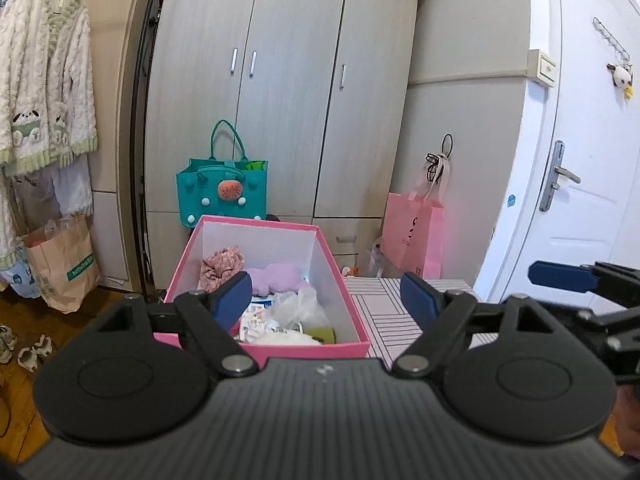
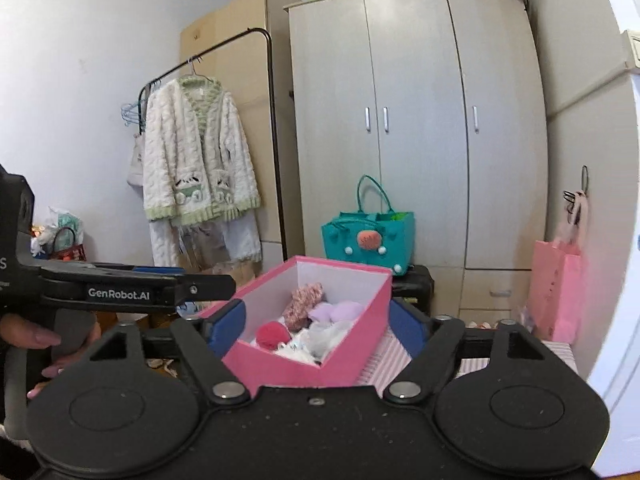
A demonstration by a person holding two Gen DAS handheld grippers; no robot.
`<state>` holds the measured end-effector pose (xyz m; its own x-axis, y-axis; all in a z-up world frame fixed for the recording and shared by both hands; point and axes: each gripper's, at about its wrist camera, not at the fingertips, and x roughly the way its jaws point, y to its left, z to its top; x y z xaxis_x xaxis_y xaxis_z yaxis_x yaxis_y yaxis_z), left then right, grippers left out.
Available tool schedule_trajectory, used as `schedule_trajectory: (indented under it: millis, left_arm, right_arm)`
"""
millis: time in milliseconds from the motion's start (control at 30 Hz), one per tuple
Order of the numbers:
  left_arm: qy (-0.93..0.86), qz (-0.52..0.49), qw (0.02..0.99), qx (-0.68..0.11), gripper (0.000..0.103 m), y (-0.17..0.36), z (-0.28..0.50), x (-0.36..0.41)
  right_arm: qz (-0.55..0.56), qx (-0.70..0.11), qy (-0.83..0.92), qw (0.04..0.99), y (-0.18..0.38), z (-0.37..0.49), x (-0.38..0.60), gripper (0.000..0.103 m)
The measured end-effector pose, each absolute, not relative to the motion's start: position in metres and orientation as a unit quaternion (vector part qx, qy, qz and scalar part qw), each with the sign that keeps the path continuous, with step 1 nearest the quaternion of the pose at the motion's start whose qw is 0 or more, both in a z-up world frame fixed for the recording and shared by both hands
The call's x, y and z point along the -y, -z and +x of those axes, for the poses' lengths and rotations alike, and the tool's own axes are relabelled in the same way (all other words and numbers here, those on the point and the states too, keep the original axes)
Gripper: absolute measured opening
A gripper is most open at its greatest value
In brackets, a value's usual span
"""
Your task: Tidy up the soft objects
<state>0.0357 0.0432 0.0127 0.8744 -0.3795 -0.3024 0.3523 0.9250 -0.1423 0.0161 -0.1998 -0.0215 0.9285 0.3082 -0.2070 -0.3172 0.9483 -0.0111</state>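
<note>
A pink box with a white inside stands on a pink striped table. It holds several soft things: a floral pink scrunchie, a lilac plush, clear plastic bags and white fluffy items. In the right wrist view the box also shows a red fuzzy ball. My left gripper is open and empty just before the box. My right gripper is open and empty, also near the box's front. The right gripper's finger shows in the left view.
A grey wardrobe stands behind. A teal felt bag sits behind the box. A pink paper bag leans at the right, a white door beyond it. A clothes rack with a white cardigan is on the left.
</note>
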Motion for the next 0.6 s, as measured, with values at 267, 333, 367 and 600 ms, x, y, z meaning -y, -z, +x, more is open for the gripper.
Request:
schedule_trajectory:
  millis: [267, 333, 367, 600]
  left_arm:
    - [0.181, -0.022, 0.969, -0.166, 0.103, -0.006, 0.023, -0.032]
    - [0.173, -0.016, 0.969, -0.173, 0.103, -0.005, 0.023, -0.030]
    - [0.166, -0.013, 0.970, -0.177, 0.103, -0.004, 0.023, -0.029]
    - [0.100, 0.023, 0.977, -0.189, 0.103, 0.009, 0.023, -0.019]
  right_arm:
    - [-0.054, -0.139, -0.073, 0.986, 0.032, 0.009, 0.195, 0.103]
    - [-0.048, -0.156, -0.048, 0.985, 0.035, 0.011, 0.197, 0.103]
    - [-0.042, -0.161, -0.040, 0.985, 0.036, 0.012, 0.200, 0.103]
    - [0.001, -0.168, -0.024, 0.986, 0.043, 0.003, 0.219, 0.103]
